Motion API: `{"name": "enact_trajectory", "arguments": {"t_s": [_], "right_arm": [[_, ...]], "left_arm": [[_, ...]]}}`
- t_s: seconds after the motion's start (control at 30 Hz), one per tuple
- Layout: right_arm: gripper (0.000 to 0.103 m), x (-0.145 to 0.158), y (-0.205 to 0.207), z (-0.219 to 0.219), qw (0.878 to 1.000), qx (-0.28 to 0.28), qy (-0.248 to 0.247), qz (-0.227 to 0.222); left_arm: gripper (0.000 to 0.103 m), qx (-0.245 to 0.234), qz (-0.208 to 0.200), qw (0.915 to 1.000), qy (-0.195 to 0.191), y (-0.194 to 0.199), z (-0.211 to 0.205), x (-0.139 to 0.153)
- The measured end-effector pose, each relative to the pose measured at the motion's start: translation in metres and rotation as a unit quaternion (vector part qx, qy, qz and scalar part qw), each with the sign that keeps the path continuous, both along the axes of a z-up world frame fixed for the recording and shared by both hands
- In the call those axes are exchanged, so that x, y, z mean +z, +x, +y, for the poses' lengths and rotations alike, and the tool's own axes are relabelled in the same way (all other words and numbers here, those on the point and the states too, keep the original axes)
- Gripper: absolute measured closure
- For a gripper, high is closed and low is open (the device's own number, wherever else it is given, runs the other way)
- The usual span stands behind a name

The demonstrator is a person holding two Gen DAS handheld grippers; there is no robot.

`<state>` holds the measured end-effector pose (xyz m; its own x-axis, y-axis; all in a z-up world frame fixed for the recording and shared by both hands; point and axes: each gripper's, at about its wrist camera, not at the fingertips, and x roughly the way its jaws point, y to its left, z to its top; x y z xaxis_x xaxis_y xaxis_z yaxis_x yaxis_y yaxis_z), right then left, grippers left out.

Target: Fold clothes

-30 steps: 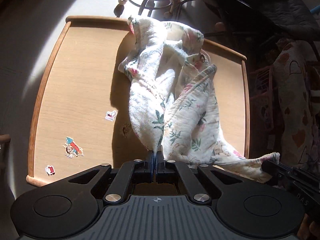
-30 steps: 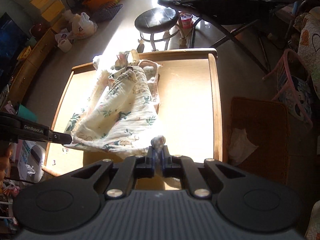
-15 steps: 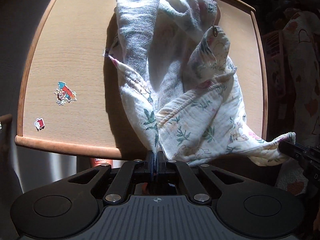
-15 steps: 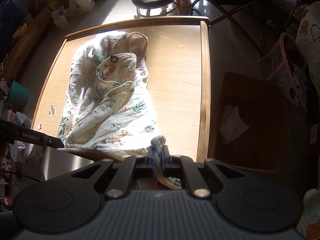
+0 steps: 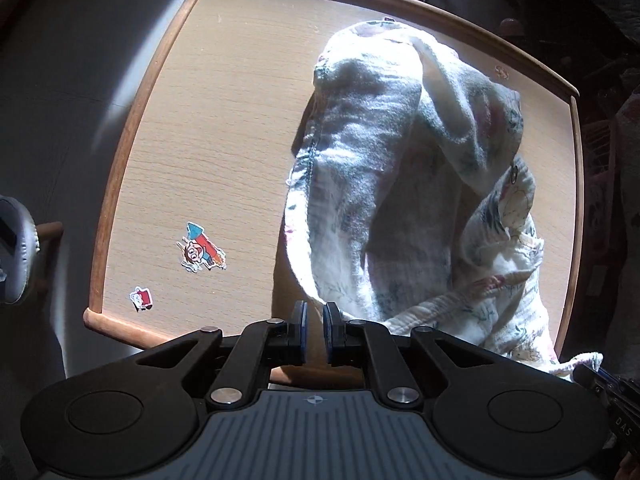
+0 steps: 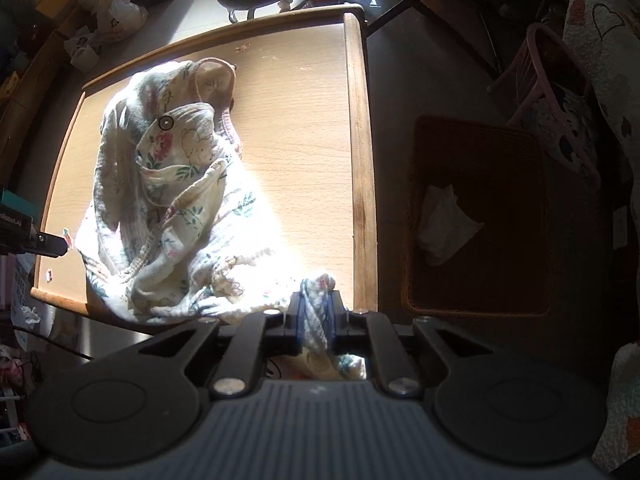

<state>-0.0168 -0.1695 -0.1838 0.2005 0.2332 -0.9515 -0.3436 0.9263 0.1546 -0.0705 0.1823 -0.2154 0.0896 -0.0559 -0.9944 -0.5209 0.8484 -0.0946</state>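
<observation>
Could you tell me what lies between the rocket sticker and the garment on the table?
Only bare wood: in the left wrist view, nothing sits on the table between the rocket sticker and the garment.

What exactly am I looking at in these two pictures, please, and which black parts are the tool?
There is no robot arm: a person holds a two-finger gripper in each hand, and a fisheye camera on each looks forward along its fingers. The black shapes at the bottom are the grippers themselves.

In the left view, the left gripper has just been opening and nothing is between its jaws. In the right view, the right gripper has a bunched corner of the floral garment between its jaws, which have also just been opening.

The garment lies crumpled on a wooden table that bears cartoon stickers. A brown basket stands beside it.
</observation>
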Motion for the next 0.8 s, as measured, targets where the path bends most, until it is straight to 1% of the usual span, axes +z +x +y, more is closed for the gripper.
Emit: {"name": "enact_trajectory", "arguments": {"t_s": [0.03, 0.13, 0.17, 0.2, 0.23, 0.27, 0.3, 0.4, 0.43, 0.53, 0.57, 0.63, 0.7, 0.8], "right_arm": [[0.092, 0.005, 0.003, -0.002, 1.0, -0.008, 0.003, -0.002], [0.085, 0.025, 0.012, -0.006, 1.0, -0.028, 0.005, -0.012], [0.08, 0.033, 0.017, -0.006, 0.999, -0.032, 0.007, -0.019], [0.072, 0.04, 0.022, -0.006, 0.999, -0.035, 0.007, -0.03], [0.067, 0.047, 0.027, -0.006, 0.998, -0.036, 0.004, -0.043], [0.059, 0.053, 0.033, -0.006, 0.998, -0.037, -0.001, -0.057], [0.054, 0.056, 0.04, -0.006, 0.997, -0.035, -0.012, -0.064], [0.053, 0.056, 0.061, -0.007, 0.997, -0.047, -0.035, -0.056], [0.053, 0.055, 0.07, -0.005, 0.997, -0.052, -0.029, -0.049], [0.053, 0.052, 0.102, 0.012, 0.997, -0.063, 0.028, -0.021], [0.053, 0.05, 0.116, 0.026, 0.997, -0.059, 0.049, -0.019], [0.053, 0.043, 0.143, 0.051, 0.995, -0.049, 0.082, -0.013], [0.053, 0.03, 0.168, 0.08, 0.994, -0.034, 0.101, 0.0], [0.053, 0.005, 0.193, 0.121, 0.994, -0.018, 0.108, 0.025]], "left_arm": [[0.09, 0.005, 0.0, 1.0, 0.004, 0.005, 0.004, -0.002], [0.09, 0.024, -0.009, 0.9997, 0.006, 0.015, 0.018, -0.002], [0.09, 0.03, -0.013, 0.9995, 0.007, 0.017, 0.023, 0.0], [0.09, 0.035, -0.016, 0.9992, 0.009, 0.018, 0.029, 0.002], [0.09, 0.04, -0.019, 0.999, 0.01, 0.02, 0.034, 0.002], [0.09, 0.044, -0.02, 0.9988, 0.008, 0.022, 0.04, 0.002], [0.09, 0.046, -0.019, 0.9987, 0.005, 0.023, 0.045, 0.003], [0.09, 0.049, -0.018, 0.9986, -0.001, 0.029, 0.049, -0.001], [0.09, 0.049, -0.019, 0.9986, -0.002, 0.029, 0.047, -0.002], [0.09, 0.045, -0.018, 0.9988, -0.004, 0.03, 0.041, -0.005], [0.09, 0.046, -0.017, 0.9988, -0.005, 0.031, 0.043, -0.009], [0.09, 0.056, -0.016, 0.9983, -0.008, 0.029, 0.045, -0.003], [0.09, 0.065, -0.016, 0.9977, -0.011, 0.028, 0.046, 0.002], [0.09, 0.075, -0.016, 0.997, -0.013, 0.027, 0.05, 0.002]]}}
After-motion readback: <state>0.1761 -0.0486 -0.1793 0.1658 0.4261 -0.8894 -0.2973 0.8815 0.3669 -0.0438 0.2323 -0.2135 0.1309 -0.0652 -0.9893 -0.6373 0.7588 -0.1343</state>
